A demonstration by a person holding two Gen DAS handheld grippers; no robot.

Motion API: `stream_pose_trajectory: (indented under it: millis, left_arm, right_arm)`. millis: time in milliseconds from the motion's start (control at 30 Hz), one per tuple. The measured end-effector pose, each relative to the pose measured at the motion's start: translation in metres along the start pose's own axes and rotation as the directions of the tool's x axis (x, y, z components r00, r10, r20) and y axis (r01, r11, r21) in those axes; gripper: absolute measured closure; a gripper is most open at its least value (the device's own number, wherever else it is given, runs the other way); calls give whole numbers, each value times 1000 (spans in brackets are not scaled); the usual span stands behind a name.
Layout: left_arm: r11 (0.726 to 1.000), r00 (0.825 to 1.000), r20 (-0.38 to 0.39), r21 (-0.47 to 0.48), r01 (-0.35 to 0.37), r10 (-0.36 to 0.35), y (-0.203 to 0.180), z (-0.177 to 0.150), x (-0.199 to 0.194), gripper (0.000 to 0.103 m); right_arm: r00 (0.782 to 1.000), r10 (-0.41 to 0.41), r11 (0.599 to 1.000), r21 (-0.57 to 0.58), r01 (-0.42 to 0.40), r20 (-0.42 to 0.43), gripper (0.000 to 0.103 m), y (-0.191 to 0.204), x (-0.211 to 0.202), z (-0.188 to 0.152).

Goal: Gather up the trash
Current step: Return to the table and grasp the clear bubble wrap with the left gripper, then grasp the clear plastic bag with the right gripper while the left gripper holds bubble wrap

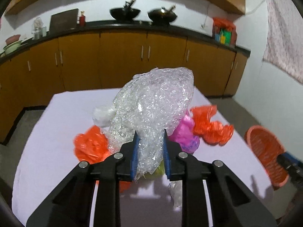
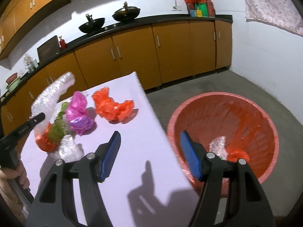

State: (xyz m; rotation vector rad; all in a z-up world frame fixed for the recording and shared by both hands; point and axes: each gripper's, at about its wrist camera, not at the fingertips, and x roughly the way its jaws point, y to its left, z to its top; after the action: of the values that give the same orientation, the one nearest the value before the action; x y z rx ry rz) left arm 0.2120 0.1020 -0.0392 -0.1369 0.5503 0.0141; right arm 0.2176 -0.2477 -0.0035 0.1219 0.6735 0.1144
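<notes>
My left gripper (image 1: 150, 135) is shut on a big clear sheet of bubble wrap (image 1: 155, 102) and holds it above the white table (image 1: 47, 132); it also shows in the right wrist view (image 2: 51, 94). On the table lie an orange bag (image 2: 113, 107), a pink bag (image 2: 79, 113), a green wad (image 2: 56, 130), another orange bag (image 1: 89, 145) and a small clear wad (image 2: 69, 148). My right gripper (image 2: 149, 134) is open and empty over the table's right edge, beside the orange trash basket (image 2: 265, 117), which holds a clear wad (image 2: 217, 143) and an orange bag (image 2: 237, 155).
Yellow cabinets (image 2: 170, 53) under a black counter run along the far wall, with two woks (image 2: 90, 25) on it. The basket stands on the grey floor (image 2: 208, 83) to the right of the table. A cloth (image 2: 272, 5) hangs on the right wall.
</notes>
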Motion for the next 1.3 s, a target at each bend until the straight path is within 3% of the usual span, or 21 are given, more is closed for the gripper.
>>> stream_pose_trajectory:
  millis: [233, 500, 700, 1000, 1133, 1300]
  left_arm:
    - [995, 993, 99, -82, -57, 65, 47, 4, -51, 81]
    - [975, 982, 53, -137, -175, 184, 103, -26, -63, 81]
    - [962, 976, 24, -178, -208, 215, 129, -42, -67, 81]
    - [957, 977, 5, -201, -209, 215, 145, -55, -67, 81]
    - [957, 978, -4, -209, -204, 207, 147, -57, -65, 81]
    - [959, 980, -3, -207, -194, 198, 144, -54, -66, 81]
  right_arm:
    - [992, 117, 992, -38, -119, -36, 39, 48, 10, -5]
    - [962, 232, 965, -87, -246, -147, 39, 127, 47, -24]
    - [958, 208, 967, -108, -232, -196, 39, 160, 73, -31]
    - [956, 153, 977, -110, -185, -250, 39, 168, 100, -37]
    - [951, 151, 975, -117, -188, -268, 58, 166, 104, -40]
    - [954, 153, 975, -116, -187, -258, 66, 161, 95, -40]
